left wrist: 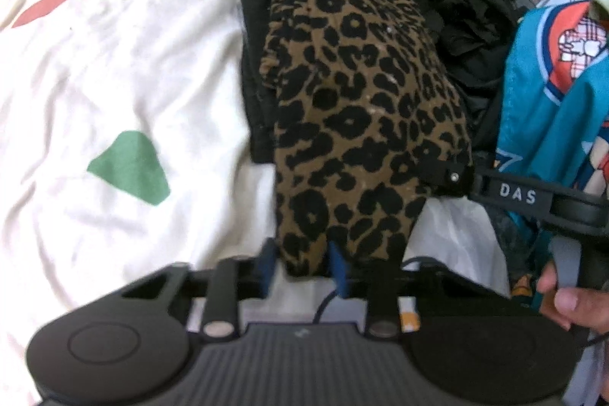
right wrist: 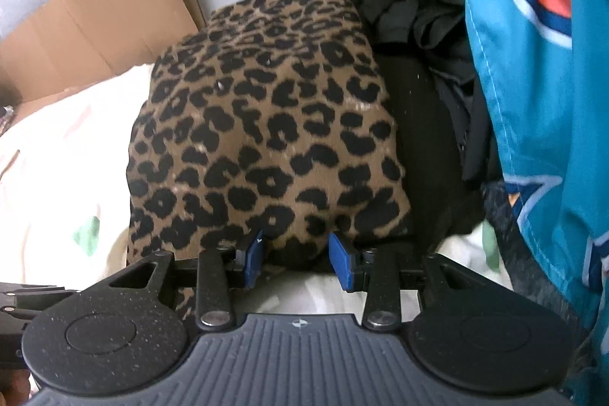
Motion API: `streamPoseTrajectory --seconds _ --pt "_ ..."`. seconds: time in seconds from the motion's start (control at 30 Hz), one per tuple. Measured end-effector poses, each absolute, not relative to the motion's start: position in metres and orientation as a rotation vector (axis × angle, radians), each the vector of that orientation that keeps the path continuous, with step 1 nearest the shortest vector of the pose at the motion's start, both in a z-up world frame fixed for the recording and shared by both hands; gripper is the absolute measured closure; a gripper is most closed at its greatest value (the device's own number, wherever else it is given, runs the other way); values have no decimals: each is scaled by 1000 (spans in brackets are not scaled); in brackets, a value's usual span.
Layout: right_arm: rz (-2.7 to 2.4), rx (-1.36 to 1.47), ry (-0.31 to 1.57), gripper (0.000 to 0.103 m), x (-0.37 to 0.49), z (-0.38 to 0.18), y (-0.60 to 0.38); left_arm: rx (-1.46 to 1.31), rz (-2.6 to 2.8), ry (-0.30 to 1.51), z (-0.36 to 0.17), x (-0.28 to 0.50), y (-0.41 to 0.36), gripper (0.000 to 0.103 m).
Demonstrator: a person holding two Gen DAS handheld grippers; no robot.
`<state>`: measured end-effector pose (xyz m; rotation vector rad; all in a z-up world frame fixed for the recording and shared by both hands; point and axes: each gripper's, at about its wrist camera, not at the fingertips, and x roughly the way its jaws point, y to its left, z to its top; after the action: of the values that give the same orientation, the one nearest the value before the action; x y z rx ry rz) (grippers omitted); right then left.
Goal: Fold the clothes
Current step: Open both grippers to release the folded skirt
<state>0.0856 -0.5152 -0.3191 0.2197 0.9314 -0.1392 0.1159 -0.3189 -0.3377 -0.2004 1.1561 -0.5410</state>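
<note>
The folded leopard-print garment lies on a white sheet, running from the left gripper at 6 o'clock up to 12 in the left wrist view. Its near edge sits between the blue pads; the left gripper's jaws are clamped on the near edge of the garment. Only this view shows the sheet's green patch at 9 o'clock and red patch at 10 o'clock, a hand at 4 o'clock, and the other tool's arm at 3 o'clock, lettered "DAS".

In the right wrist view the garment fills the centre, its hem bunched between the pads of the right gripper, jaws partly apart and closed on the cloth. This view shows more of the cardboard box at 10 o'clock. A black pile lies at 1 o'clock and a teal jersey hangs at 3 o'clock; its printing cannot be read.
</note>
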Motion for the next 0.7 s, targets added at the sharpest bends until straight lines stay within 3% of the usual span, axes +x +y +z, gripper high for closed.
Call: streamPoseTrajectory --seconds 0.37,0.4,0.53,0.57,0.6,0.7 --pt "-174 313 941 56 80 -306 -512 -244 -515 1225 -325 116 -295 82" --pt "-176 322 942 55 80 -303 -511 -244 -507 1226 -322 117 -293 79" --pt "-199 372 950 21 80 -288 -511 -233 -473 1228 -302 120 -284 60" --pt "-212 385 947 14 79 -283 -511 -219 -465 1224 -294 121 -282 49" --pt "-221 390 945 11 79 -278 -511 -199 -457 1219 -287 121 -280 37" --pt "-246 401 940 9 78 -263 -509 -153 -413 1219 -265 125 -275 26"
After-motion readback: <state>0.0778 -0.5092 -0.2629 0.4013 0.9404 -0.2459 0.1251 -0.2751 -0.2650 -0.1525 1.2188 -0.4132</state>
